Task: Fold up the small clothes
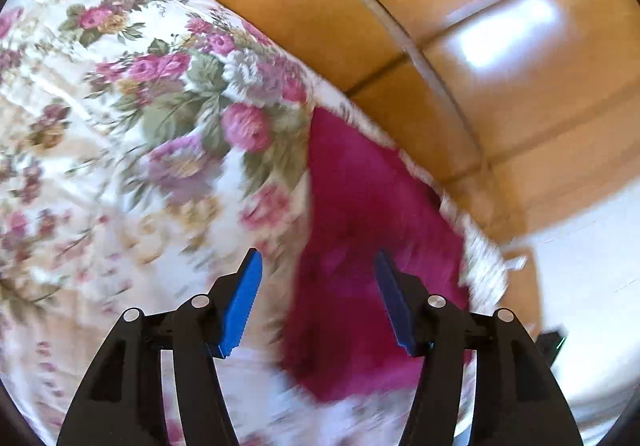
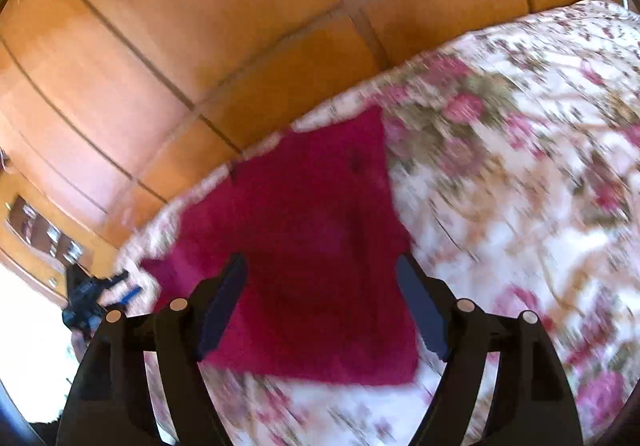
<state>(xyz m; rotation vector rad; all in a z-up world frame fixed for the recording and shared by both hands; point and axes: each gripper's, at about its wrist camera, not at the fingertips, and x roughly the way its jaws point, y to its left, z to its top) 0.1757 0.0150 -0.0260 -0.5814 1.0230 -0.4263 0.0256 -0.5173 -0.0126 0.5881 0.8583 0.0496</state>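
Observation:
A dark pink cloth (image 1: 360,185) lies flat on the floral bedspread (image 1: 120,125), close to the bed's edge. My left gripper (image 1: 319,258) hovers over the cloth's left border, open, with nothing between its blue pads. In the right wrist view the same cloth (image 2: 320,185) shows as a folded, roughly four-sided patch. My right gripper (image 2: 320,260) is above its near half, open and empty. The left gripper (image 2: 124,284) also appears small at the cloth's far left corner. Both views are blurred.
The floral bedspread (image 2: 520,185) stretches away to the right of the cloth. Beyond the bed's edge stands a glossy wooden wardrobe front (image 2: 160,45) (image 1: 440,5). A bright white area (image 1: 592,246) lies beside the bed.

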